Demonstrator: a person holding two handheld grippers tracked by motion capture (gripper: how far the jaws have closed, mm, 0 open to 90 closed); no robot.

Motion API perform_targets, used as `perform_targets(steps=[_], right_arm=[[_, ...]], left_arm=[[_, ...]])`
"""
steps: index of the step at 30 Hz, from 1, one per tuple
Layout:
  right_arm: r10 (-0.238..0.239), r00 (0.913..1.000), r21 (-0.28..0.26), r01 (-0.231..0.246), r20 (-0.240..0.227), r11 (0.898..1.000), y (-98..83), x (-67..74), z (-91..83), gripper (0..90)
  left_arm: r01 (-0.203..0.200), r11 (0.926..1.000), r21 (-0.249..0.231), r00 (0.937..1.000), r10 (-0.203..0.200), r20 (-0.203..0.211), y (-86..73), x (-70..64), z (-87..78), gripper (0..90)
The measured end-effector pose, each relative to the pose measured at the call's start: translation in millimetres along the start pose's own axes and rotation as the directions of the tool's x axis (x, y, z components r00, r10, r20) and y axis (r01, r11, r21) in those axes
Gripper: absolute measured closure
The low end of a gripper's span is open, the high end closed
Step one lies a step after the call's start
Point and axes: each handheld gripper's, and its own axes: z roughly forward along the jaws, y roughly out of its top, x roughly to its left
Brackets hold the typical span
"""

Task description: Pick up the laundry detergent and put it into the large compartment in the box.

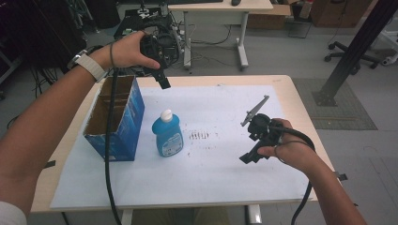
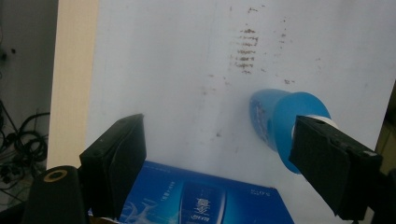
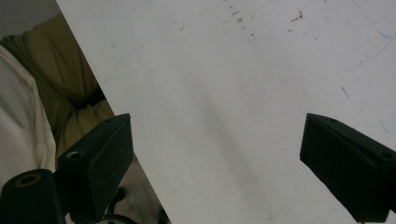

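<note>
Blue plastic dish-soap bottle with a white cap (image 1: 167, 133) stands upright on the white paper sheet (image 1: 220, 154) that covers the light wooden table (image 1: 295, 101), left of centre, long axis vertical, cap pointing straight up, label face toward the near edge. Just left of it, close but with a narrow gap as far as the high view tells, sits the open-topped blue cardboard box with a brown inside (image 1: 115, 117), long axis running near to far, opening facing up. Left gripper (image 1: 162, 80) is held in the air above the far left part of the table, over the far end of the box and beyond the bottle, pointing down toward the sheet. In the left gripper view its jaws stand apart with nothing clamped; the bottle (image 2: 280, 123) shows from above between them, closer to the right-hand jaw, and the printed side of the box (image 2: 201, 200) lies at the bottom edge. Right gripper (image 1: 248, 157) sits low over the right side of the sheet, well apart from the bottle, jaws wide apart over bare paper (image 3: 224, 107), gripping nothing. Brownish smudges (image 1: 199, 135) mark the sheet just right of the bottle.
</note>
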Motion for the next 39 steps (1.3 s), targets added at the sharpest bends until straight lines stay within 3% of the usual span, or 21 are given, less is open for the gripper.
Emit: perform_targets(steps=[20, 30, 39], right_arm=[[-0.009, 0.9999, -0.004, 0.009, -0.006, 1.000, 1.4, 3.2, 2.3, 10.4], [-0.012, 0.9999, -0.005, 0.012, -0.001, 1.000, 1.1, 5.8, 2.3, 10.4], [-0.018, 0.9998, -0.007, 0.018, 0.006, 1.000, 2.9, 7.6, 1.3, 10.4]], left_arm=[[0.056, 0.9985, -0.003, 0.9982, -0.056, -0.020, 3.1, -3.7, -8.3, 11.6], [0.122, 0.9925, -0.006, 0.9925, -0.122, -0.009, 2.5, -8.4, -19.8, 13.0], [0.152, 0.9884, -0.006, 0.9884, -0.152, -0.008, 0.1, -13.9, -26.6, 12.3]])
